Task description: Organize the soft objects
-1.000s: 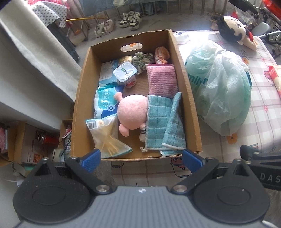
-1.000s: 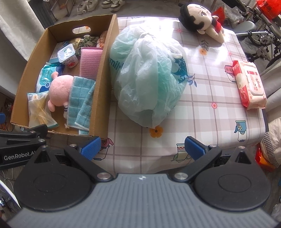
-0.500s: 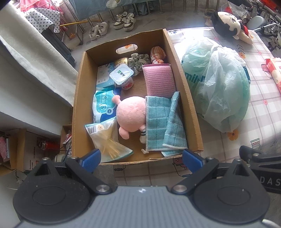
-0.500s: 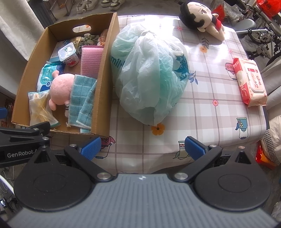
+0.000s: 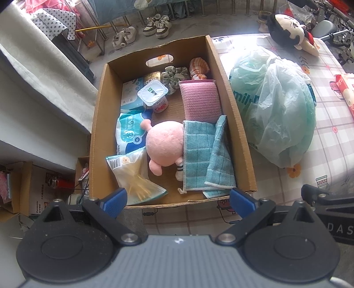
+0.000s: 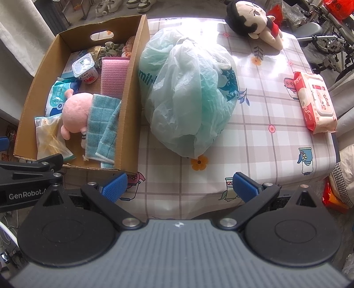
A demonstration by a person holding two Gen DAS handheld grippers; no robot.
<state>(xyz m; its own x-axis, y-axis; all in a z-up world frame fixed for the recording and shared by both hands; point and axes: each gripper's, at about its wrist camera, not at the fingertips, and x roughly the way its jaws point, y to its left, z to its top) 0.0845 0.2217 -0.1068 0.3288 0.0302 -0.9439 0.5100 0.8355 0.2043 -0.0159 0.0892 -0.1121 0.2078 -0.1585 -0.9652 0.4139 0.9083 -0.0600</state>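
Observation:
A cardboard box [image 5: 241, 141] [image 6: 130, 106] stands on the left part of the table. Inside lie a pink plush [image 5: 164, 146] [image 6: 75, 111], a teal cloth [image 5: 203, 159] [image 6: 99, 128], a pink pad [image 5: 200, 99], a scrunchie [image 5: 174, 75] and some packets. A stuffed green plastic bag [image 5: 278, 110] [image 6: 188, 95] rests beside the box. A black-haired doll [image 6: 254, 20] [image 5: 289, 33] lies at the table's far end. My left gripper [image 5: 178, 200] hangs open above the box's near wall. My right gripper [image 6: 180, 187] is open over the table's near edge, empty.
A yoghurt cup [image 5: 153, 94] and wipes packets sit in the box. A red-and-white wipes pack [image 6: 314, 102] lies at the table's right edge. Shoes [image 5: 158, 25] stand on the floor beyond the table. Cartons [image 5: 37, 183] sit low on the left.
Both grippers have pulled back and up slightly, so the box and bag look a little farther off. Nothing on the table moved and both stay open.

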